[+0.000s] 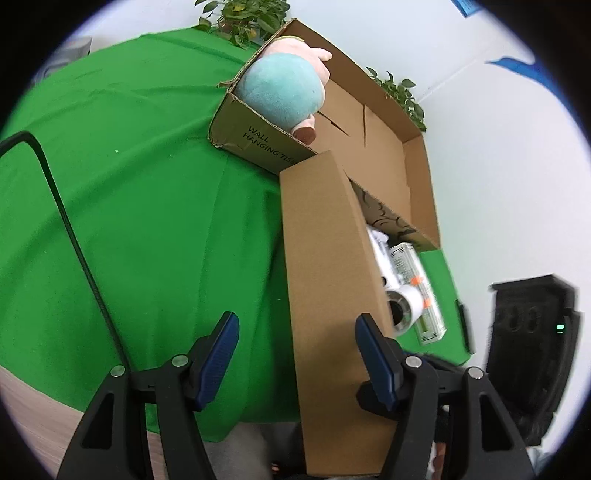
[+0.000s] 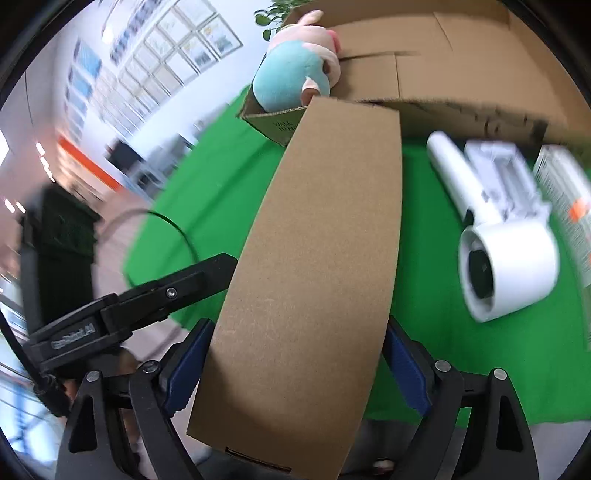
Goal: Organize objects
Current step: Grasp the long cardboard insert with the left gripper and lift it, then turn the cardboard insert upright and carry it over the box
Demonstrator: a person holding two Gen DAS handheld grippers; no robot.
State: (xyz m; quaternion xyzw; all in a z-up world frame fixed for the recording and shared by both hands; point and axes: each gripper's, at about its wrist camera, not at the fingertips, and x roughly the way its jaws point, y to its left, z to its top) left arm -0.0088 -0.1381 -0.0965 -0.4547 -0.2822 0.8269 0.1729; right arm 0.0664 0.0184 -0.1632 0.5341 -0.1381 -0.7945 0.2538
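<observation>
An open cardboard box (image 1: pixel 384 155) lies on a green cloth (image 1: pixel 147 221), with a teal and pink plush toy (image 1: pixel 282 88) at its far end. It also shows in the right wrist view (image 2: pixel 443 74), with the plush (image 2: pixel 295 74). A long cardboard flap (image 1: pixel 325 295) reaches toward both cameras. My left gripper (image 1: pixel 299 362) is open, the flap passing between its blue pads. My right gripper (image 2: pixel 295 365) stands open around the same flap (image 2: pixel 314 258). A white hair dryer (image 2: pixel 506 254) and a white box (image 2: pixel 565 206) lie on the cloth to the right.
My left gripper's black body (image 2: pixel 129 310) crosses the right wrist view at the left. A black cable (image 1: pixel 74 240) arcs over the cloth. Potted plants (image 1: pixel 243 14) stand behind the box. A black chair (image 1: pixel 532 354) stands at the right by a white wall.
</observation>
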